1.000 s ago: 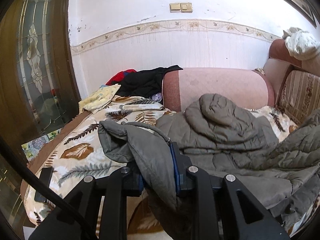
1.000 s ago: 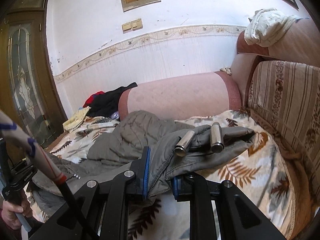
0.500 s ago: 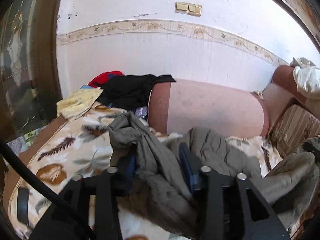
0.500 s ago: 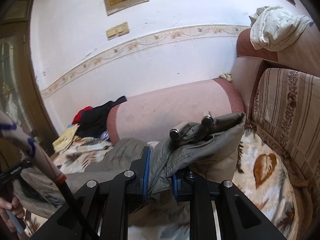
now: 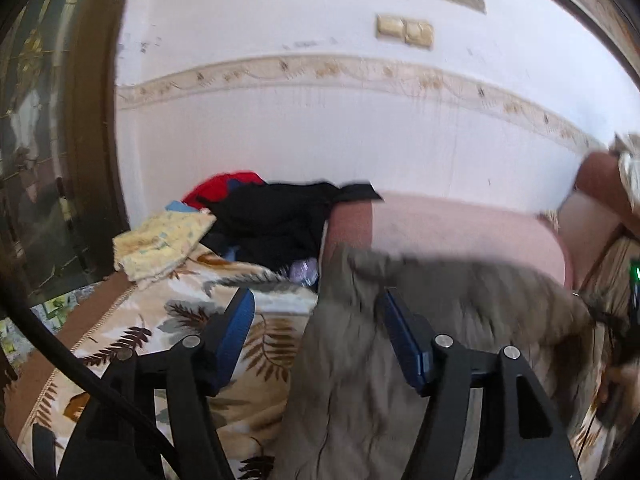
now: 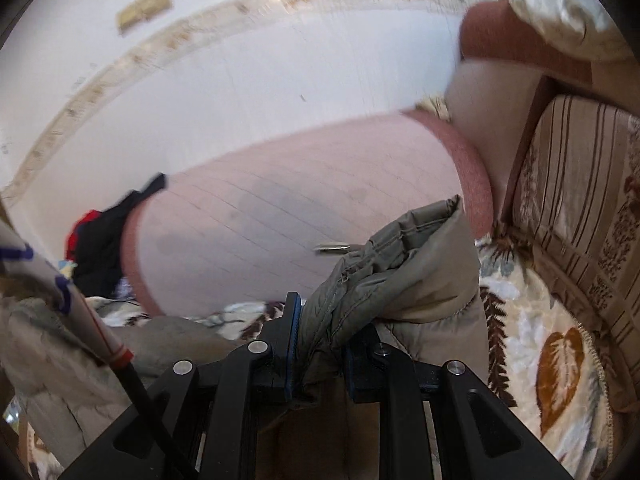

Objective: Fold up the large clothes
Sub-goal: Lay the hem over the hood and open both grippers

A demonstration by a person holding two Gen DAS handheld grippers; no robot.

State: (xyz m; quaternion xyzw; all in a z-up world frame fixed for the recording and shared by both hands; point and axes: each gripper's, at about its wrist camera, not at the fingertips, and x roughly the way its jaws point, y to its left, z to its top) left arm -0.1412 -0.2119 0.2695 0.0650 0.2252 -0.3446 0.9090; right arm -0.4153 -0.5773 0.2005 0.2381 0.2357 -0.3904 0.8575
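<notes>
My right tongs point(image 6: 320, 344) are clamped on a bunched edge of the grey-green jacket point(image 6: 400, 276), lifted above the leaf-print sofa cover point(image 6: 532, 344), while my left tongs point(image 5: 316, 320) stand wide apart with jacket cloth point(image 5: 352, 360) hanging loose between them, gripping nothing. I judge the step is spreading it for a fold. I should retake a far edge with the left before pulling, keeping the padding taut and level.

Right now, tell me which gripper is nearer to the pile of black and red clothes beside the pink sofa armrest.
Left. The left gripper is open just in front of the pile of black and red clothes; the right gripper, shut on the grey padded jacket, sits well to the pile's right.
</notes>
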